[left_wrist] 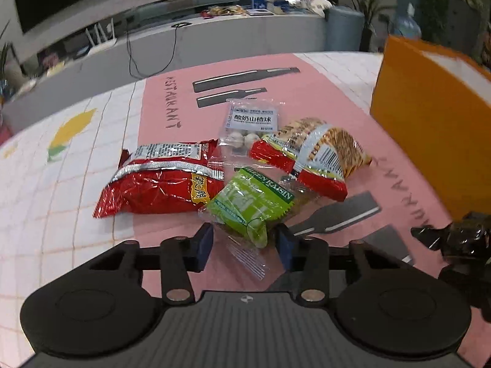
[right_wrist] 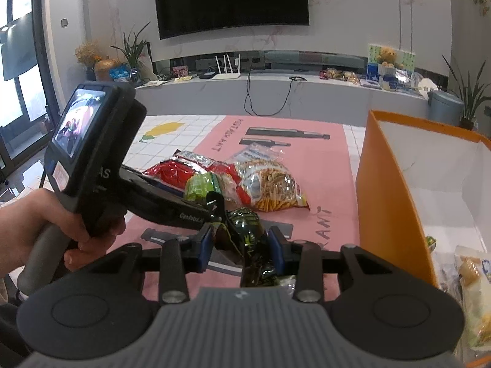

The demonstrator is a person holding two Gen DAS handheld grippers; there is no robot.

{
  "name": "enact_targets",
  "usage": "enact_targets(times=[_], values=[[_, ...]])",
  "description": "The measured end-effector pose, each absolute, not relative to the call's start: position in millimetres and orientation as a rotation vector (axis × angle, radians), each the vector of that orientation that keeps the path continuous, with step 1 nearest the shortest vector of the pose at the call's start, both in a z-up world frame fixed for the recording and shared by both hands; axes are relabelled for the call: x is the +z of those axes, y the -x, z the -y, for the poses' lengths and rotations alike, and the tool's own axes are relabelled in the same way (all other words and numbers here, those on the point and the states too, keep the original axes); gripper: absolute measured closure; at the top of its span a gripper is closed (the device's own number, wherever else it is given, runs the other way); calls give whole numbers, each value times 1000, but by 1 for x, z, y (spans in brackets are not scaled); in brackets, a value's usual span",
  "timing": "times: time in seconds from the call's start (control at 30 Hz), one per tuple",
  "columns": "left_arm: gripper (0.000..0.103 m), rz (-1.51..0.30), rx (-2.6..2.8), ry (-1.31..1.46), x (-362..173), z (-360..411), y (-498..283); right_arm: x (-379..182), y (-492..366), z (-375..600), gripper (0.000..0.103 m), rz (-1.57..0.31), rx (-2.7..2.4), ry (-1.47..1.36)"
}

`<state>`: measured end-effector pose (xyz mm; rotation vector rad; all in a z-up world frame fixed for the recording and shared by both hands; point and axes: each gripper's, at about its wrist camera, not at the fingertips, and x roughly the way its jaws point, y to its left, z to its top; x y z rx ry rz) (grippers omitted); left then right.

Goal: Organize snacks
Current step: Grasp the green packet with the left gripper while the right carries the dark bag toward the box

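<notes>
On the pink placemat (left_wrist: 307,92), four snack packets lie in a loose cluster: one red foil bag (left_wrist: 159,184), one clear packet of white balls (left_wrist: 245,128), one bag of stick snacks (left_wrist: 322,153) and one green raisin packet (left_wrist: 248,205). The raisin packet's long axis runs from the left gripper (left_wrist: 244,245) up and to the right toward the stick bag; its clear crimped end points back at the camera and lies between the two blue pads (left_wrist: 202,245). The pads flank it with a gap on each side (no contact visible), so the tongs stand part spread. The red bag's long axis runs left to right; the stick bag lies slanted, overlapping the clear packet.

The right gripper (right_wrist: 241,245) pinches a dark green-patterned wrapper (right_wrist: 245,227) between its pads, pressed in on both sides, above the near edge of the mat. Just right of it stands one orange box (right_wrist: 389,190) with a white interior, at least two packets at its bottom (count unclear). A hand (right_wrist: 46,224) holds the left gripper's handle.
</notes>
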<state>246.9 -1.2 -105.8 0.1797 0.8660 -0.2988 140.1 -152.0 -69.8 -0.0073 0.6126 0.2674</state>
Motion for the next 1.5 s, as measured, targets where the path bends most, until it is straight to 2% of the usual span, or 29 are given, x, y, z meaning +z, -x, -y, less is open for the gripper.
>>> enact_targets(times=[0.17,0.47,0.5,0.67,0.77,0.8,0.83,0.9,0.97,1.1,1.37,1.5], values=[[64,-851,-281,-167,-95,1,-233,-66,-139,152,66,-602,259,0],[75,-950,-254,-58,-91,-11,-207,-50,-131,152,66,-551,284,-21],[81,-963,-252,-42,-90,-13,-202,-48,-130,153,66,-547,286,-23],[82,-1032,-297,31,-95,-17,-181,-45,-129,156,66,-537,287,-42],[74,-1039,-298,-10,-100,-12,-174,-44,-128,157,66,-535,283,-47],[65,-1036,-301,-37,-99,-10,-174,-44,-128,157,66,-534,281,-48],[47,-1046,-321,-59,-99,-8,-175,-44,-127,158,66,-532,280,-51],[26,-1045,-365,-64,-93,-8,-174,-43,-127,159,66,-532,278,-56],[25,-990,-389,-53,-84,-10,-173,-42,-128,161,66,-534,277,-63],[17,-882,-383,-105,-72,-11,-170,-43,-129,162,66,-538,273,-70],[15,-709,-583,-543,-80,20,-160,-44,-129,163,66,-548,282,-65],[15,-703,-682,-626,-92,19,-160,-45,-132,162,66,-552,284,-63]])
